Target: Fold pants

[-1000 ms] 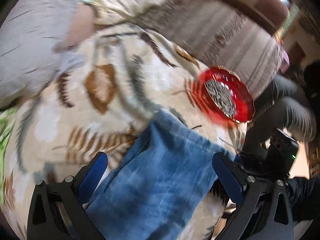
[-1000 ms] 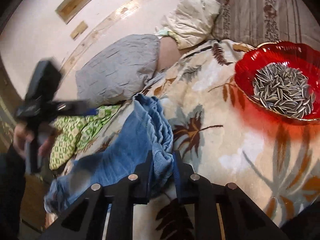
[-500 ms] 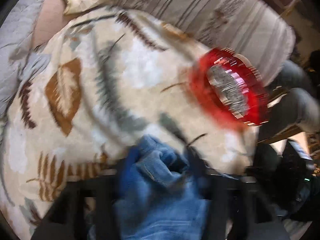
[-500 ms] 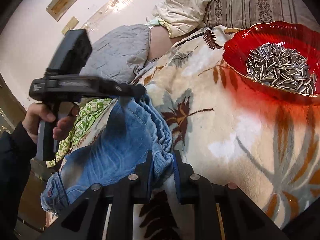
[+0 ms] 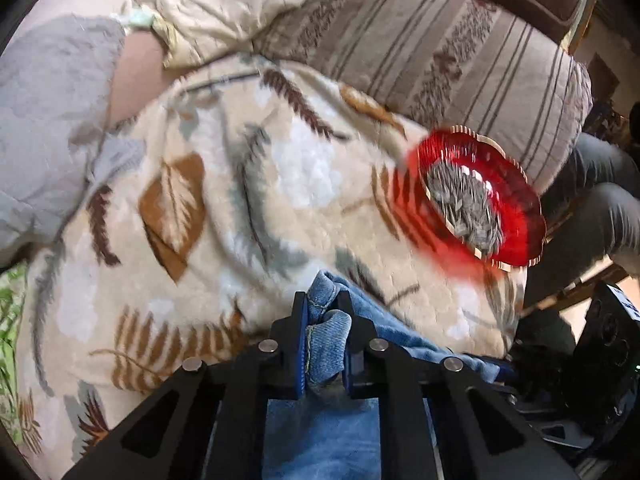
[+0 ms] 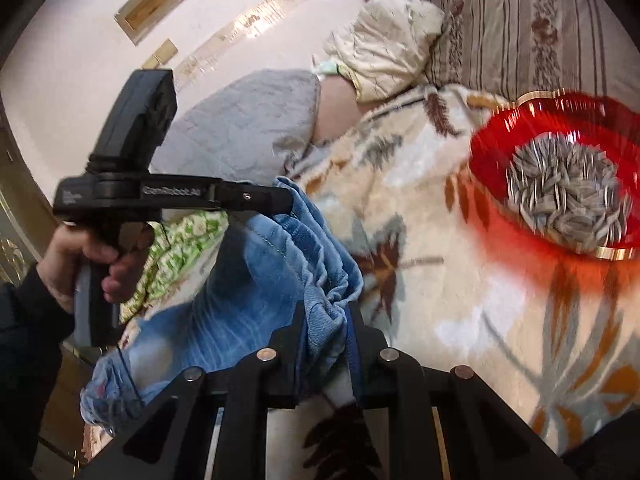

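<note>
Blue denim pants (image 6: 260,280) lie bunched on a leaf-patterned blanket (image 5: 200,200). In the left wrist view my left gripper (image 5: 324,304) has a folded hem of the pants (image 5: 326,344) pinched between its blue pads, and its jaws are closing on it. The right wrist view shows that left gripper (image 6: 286,202) from the side, gripping the far upper edge of the pants, with a person's hand (image 6: 80,256) on its handle. My right gripper (image 6: 326,312) is shut on the near edge of the same pants.
A red glass bowl (image 5: 516,216) of sunflower seeds sits on the blanket to the right, also in the right wrist view as the bowl (image 6: 500,168). Grey pillow (image 5: 48,92) and cream cushion at the back left, striped sofa back (image 5: 420,40) behind, green patterned cloth (image 6: 176,248) at left.
My left gripper came in over the pants from wide open and closed on their folded edge. The right gripper kept its hold and stayed in place.
</note>
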The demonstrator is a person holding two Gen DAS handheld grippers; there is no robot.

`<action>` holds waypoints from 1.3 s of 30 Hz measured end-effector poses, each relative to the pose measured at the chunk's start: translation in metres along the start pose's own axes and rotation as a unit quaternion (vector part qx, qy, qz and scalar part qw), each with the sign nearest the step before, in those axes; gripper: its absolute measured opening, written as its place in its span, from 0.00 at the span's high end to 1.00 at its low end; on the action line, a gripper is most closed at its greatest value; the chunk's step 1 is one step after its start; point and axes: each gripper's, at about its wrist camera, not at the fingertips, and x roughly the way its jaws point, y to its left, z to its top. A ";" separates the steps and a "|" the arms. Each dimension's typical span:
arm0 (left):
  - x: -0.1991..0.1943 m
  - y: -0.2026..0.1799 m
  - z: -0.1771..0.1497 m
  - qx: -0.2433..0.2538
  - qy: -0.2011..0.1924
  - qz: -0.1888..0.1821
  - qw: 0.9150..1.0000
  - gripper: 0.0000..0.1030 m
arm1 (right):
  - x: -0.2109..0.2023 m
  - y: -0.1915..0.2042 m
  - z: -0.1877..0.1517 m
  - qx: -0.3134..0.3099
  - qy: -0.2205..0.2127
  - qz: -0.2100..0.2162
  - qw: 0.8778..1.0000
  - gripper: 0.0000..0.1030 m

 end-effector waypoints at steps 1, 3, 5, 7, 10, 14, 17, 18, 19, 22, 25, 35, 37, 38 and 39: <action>-0.003 -0.001 0.005 -0.003 -0.009 0.002 1.000 0.87 | -0.003 0.001 0.006 -0.002 -0.008 0.001 1.000 0.83; -0.010 -0.002 0.018 -0.006 -0.023 0.005 1.000 0.87 | -0.007 0.002 0.017 -0.006 -0.023 0.000 1.000 0.83; -0.016 -0.001 0.031 -0.008 -0.036 0.005 0.999 0.87 | -0.008 0.000 0.031 -0.004 -0.040 -0.007 0.999 0.83; -0.012 0.000 0.046 -0.011 -0.039 0.000 0.999 0.87 | -0.006 -0.006 0.043 0.003 -0.047 -0.020 0.999 0.83; 0.015 0.001 0.062 -0.011 -0.008 0.002 1.000 0.87 | 0.007 -0.017 0.051 0.010 -0.031 -0.058 0.998 0.83; 0.066 0.008 0.060 -0.023 0.042 0.014 0.999 0.87 | 0.024 -0.030 0.044 0.013 0.006 -0.093 0.996 0.83; 0.080 0.011 0.057 -0.034 0.051 0.014 0.998 0.86 | 0.027 -0.034 0.045 0.020 0.013 -0.091 0.996 0.82; 0.080 0.010 0.058 -0.033 0.053 0.016 0.998 0.86 | 0.026 -0.034 0.044 0.020 0.012 -0.091 0.996 0.79; 0.079 0.011 0.059 -0.035 0.054 0.019 0.998 0.83 | 0.024 -0.034 0.044 0.022 0.009 -0.090 0.996 0.79; 0.064 0.015 0.064 -0.058 0.038 0.029 0.997 0.43 | 0.015 -0.027 0.049 0.017 -0.004 -0.103 0.995 0.62; 0.030 0.022 0.066 -0.096 -0.012 0.052 0.994 0.09 | -0.010 -0.017 0.050 -0.001 -0.055 -0.109 0.992 0.20; -0.087 0.042 -0.007 -0.179 -0.027 0.033 0.983 0.09 | -0.031 0.011 0.057 -0.037 -0.060 -0.081 0.994 0.15; -0.115 0.048 -0.032 -0.187 -0.031 0.047 0.981 0.09 | -0.030 0.021 0.051 -0.047 -0.048 -0.064 0.996 0.15; -0.134 0.052 -0.049 -0.192 -0.034 0.055 0.979 0.09 | -0.029 0.027 0.047 -0.051 -0.043 -0.056 0.996 0.15; -0.144 0.055 -0.058 -0.194 -0.038 0.058 0.979 0.09 | -0.028 0.034 0.044 -0.057 -0.039 -0.049 0.996 0.15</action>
